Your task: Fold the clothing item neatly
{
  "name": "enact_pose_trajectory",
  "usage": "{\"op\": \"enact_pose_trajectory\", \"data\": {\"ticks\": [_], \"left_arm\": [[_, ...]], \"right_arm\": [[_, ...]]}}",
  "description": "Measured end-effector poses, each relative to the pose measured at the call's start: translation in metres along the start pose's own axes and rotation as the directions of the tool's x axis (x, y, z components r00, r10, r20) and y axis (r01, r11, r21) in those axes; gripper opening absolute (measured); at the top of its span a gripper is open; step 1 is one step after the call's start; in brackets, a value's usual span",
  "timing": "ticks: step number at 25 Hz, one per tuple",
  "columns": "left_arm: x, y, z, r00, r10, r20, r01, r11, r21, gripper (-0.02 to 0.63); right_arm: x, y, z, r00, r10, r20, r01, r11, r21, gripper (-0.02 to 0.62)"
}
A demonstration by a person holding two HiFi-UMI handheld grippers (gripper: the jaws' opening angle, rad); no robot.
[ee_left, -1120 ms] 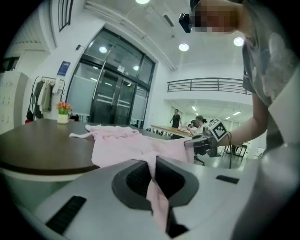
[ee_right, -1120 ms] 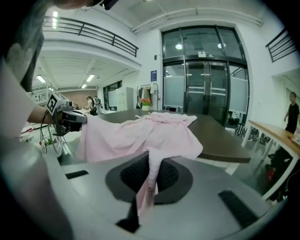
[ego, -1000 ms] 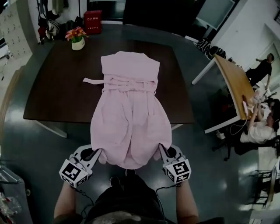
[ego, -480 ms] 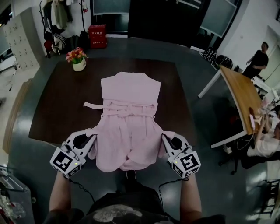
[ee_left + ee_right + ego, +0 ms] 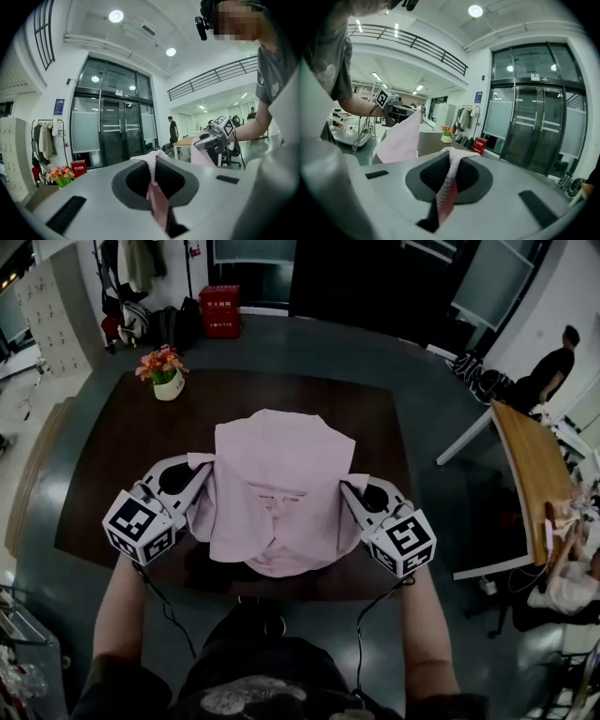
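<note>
A pale pink robe (image 5: 277, 488) lies on the dark table (image 5: 112, 456), its lower half lifted and folded back over the upper half. My left gripper (image 5: 201, 468) is shut on the robe's left hem corner, held above the table. My right gripper (image 5: 351, 491) is shut on the right hem corner at the same height. In the left gripper view a pink strip of cloth (image 5: 156, 199) is pinched between the jaws (image 5: 152, 180). The right gripper view shows the same pinch on cloth (image 5: 449, 187) at the right gripper (image 5: 450, 180). The robe's belt is hidden under the lifted half.
A small pot of flowers (image 5: 165, 373) stands at the table's far left corner. A red box (image 5: 220, 311) sits on the floor beyond the table. A wooden desk (image 5: 530, 474) and a person (image 5: 548, 371) are off to the right.
Both grippers have risen and moved forward over the table, carrying the robe's hem from below the table's near edge up over the waist. The belt is now covered.
</note>
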State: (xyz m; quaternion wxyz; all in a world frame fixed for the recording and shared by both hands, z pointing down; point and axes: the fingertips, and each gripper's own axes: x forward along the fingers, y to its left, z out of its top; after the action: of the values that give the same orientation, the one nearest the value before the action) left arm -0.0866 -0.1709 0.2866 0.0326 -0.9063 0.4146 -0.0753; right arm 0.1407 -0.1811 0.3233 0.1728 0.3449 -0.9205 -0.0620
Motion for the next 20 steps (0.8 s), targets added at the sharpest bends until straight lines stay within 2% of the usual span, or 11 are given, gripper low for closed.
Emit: {"op": "enact_pose_trajectory", "data": {"ticks": [4, 7, 10, 13, 16, 18, 20], "left_arm": [[0.035, 0.075, 0.02, 0.998, 0.04, 0.045, -0.039, 0.999, -0.028, 0.018], [0.055, 0.141, 0.029, 0.995, 0.066, 0.073, -0.063, 0.997, -0.042, 0.017], [0.079, 0.208, 0.028, 0.992, 0.096, 0.086, -0.09, 0.994, -0.065, 0.017], [0.108, 0.265, 0.017, 0.987, 0.14, 0.074, -0.131, 0.984, -0.124, 0.018], [0.142, 0.307, -0.004, 0.985, 0.169, 0.022, -0.164, 0.976, -0.146, 0.017], [0.166, 0.337, -0.021, 0.981, 0.195, -0.005, -0.191, 0.96, -0.203, 0.017], [0.188, 0.36, -0.046, 0.972, 0.232, -0.036, -0.233, 0.933, -0.273, 0.018]], "right_arm": [[0.038, -0.072, 0.022, 0.998, -0.058, 0.015, 0.057, 0.998, 0.037, 0.005], [0.063, -0.13, 0.029, 0.988, -0.157, 0.012, 0.155, 0.983, 0.099, 0.005], [0.084, -0.194, 0.024, 0.965, -0.261, -0.024, 0.261, 0.952, 0.162, 0.006], [0.094, -0.261, 0.006, 0.939, -0.338, -0.063, 0.343, 0.908, 0.241, 0.005], [0.105, -0.317, -0.025, 0.921, -0.377, -0.102, 0.389, 0.866, 0.315, 0.005], [0.122, -0.349, -0.047, 0.91, -0.396, -0.121, 0.412, 0.836, 0.361, 0.005], [0.139, -0.376, -0.073, 0.902, -0.409, -0.14, 0.429, 0.808, 0.403, 0.005]]}}
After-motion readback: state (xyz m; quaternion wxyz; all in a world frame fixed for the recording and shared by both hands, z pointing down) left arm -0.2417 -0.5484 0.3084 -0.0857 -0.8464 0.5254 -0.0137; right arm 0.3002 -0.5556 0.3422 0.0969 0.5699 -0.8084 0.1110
